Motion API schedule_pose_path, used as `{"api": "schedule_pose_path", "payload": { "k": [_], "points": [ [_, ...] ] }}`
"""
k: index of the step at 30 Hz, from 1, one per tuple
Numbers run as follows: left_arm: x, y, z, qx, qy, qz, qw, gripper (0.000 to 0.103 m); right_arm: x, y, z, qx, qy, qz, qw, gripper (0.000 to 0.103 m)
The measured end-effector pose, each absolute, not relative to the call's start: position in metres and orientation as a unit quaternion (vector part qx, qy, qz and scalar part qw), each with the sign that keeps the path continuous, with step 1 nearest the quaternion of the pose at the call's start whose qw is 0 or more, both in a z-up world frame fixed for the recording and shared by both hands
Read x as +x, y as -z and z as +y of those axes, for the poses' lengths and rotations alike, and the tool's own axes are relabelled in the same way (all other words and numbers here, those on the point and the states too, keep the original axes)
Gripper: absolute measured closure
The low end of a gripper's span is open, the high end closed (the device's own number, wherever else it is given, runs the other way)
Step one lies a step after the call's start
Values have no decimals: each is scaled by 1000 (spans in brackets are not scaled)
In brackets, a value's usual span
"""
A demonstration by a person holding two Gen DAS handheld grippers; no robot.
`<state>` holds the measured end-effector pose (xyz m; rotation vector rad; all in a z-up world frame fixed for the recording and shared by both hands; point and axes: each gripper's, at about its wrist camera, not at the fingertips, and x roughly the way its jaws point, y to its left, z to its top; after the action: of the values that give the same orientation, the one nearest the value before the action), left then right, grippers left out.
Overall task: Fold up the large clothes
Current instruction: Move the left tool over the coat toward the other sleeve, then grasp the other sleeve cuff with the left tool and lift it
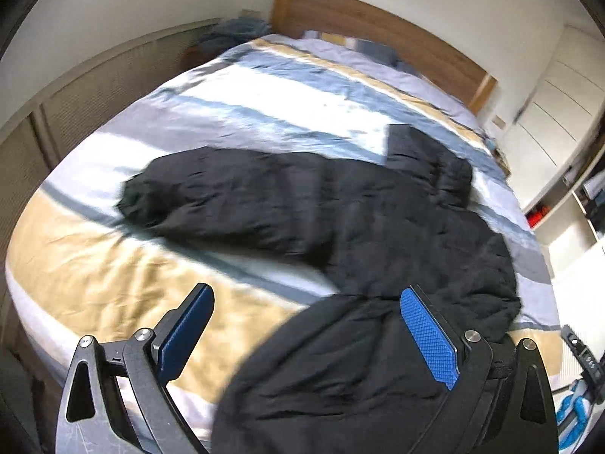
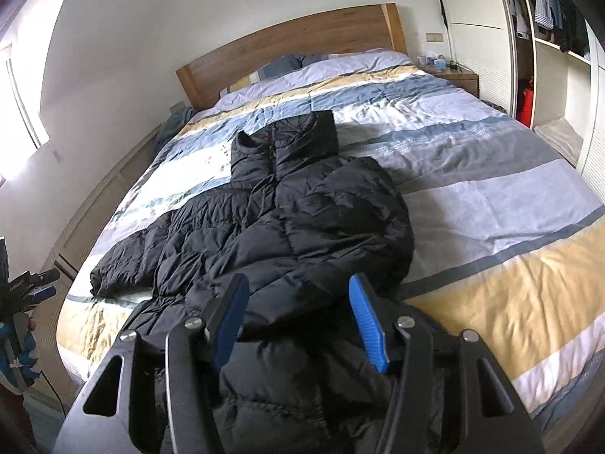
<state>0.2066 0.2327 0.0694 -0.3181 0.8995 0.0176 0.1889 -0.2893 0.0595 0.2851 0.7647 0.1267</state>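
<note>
A: Black puffer jacket on bed, collar at 12, one sleeve out toward 8. Folded?
B: Barely, mostly spread. Left tool & right tool both gaping, holding nothing, above hem at 6.

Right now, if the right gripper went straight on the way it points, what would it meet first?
Most likely the black puffer jacket: the open right gripper frames its lower body, spread on the striped duvet. How far above the fabric it sits is unclear.

Bed under a striped duvet, pillows at the headboard, black jacket sprawled flat across the cover
</note>
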Motion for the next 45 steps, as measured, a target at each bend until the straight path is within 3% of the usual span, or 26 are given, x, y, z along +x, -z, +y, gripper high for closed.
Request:
{"api": "schedule_pose_path", "payload": {
  "k": [12, 27, 30, 31, 34, 38, 45],
  "points": [
    [204, 39, 399, -292, -44, 456, 839, 5, 206, -57, -237, 123, -35, 397, 909, 49],
    [298, 114, 470, -488, -42, 424, 762, 14, 222, -62, -235, 101, 25, 411, 905, 49],
    [306, 121, 479, -531, -43, 407, 742, 40, 221, -63, -243, 99, 45, 414, 904, 49],
    [309, 124, 480, -545, -38, 403, 734, 56, 221, -64, -246, 98, 50, 414, 904, 49],
    [311, 127, 480, -566, -34, 392, 725, 73, 219, -65, -249, 93, 57, 413, 904, 49],
    [304, 121, 477, -565, -35, 383, 730, 88, 214, -62, -255, 89, 63, 418, 902, 49],
    [301, 73, 463, -506, -42, 379, 774, 93, 201, -60, -269, 107, 63, 411, 903, 49]
  ]
}}
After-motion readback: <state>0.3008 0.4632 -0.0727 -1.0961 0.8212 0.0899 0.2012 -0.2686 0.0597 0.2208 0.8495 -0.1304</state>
